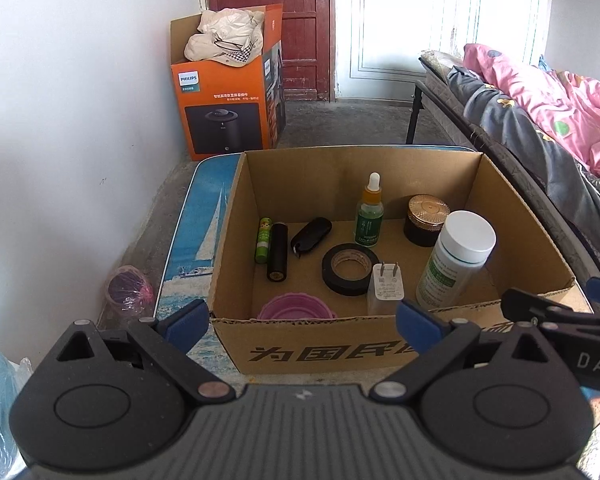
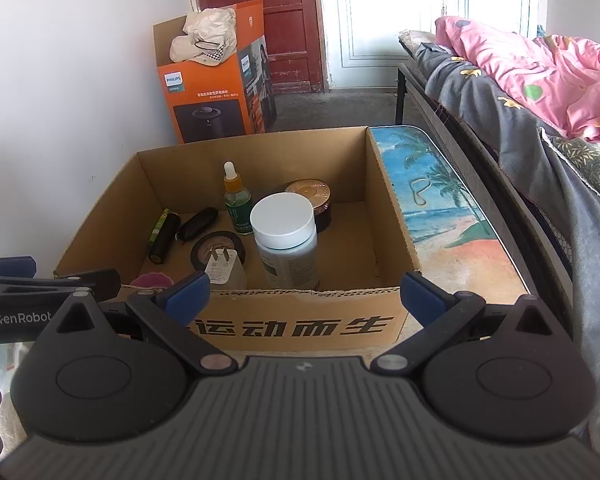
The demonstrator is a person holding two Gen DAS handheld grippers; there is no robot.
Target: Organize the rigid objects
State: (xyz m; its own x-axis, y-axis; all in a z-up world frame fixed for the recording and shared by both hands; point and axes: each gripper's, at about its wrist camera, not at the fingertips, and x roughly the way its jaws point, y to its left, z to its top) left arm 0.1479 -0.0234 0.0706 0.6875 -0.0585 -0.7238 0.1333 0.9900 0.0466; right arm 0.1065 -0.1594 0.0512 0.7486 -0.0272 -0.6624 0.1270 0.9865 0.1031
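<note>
While both grippers hover before the near wall of the cardboard box (image 1: 236, 216), all the small things lie inside it on the table (image 1: 196, 240). From the left, the green tube (image 1: 263, 239) and the black cylinder (image 1: 278, 251) lie flat side by side, touching, with their long axes running from the near wall toward the far wall. Near them the black key fob (image 1: 311, 236) lies at a slant. The pink lid (image 1: 296, 308) sits by the near wall. The black tape roll (image 1: 351, 263) lies flat, and the white charger (image 1: 385, 289) stands just beside it with its prongs pointing up. The dropper bottle (image 1: 369, 212), the dark jar with gold lid (image 1: 426, 219) and the white bottle (image 1: 458, 258) stand upright. The left gripper (image 1: 302, 322) has its fingers wide apart and holds nothing. The right gripper (image 2: 304, 290) is also spread wide and empty.
</note>
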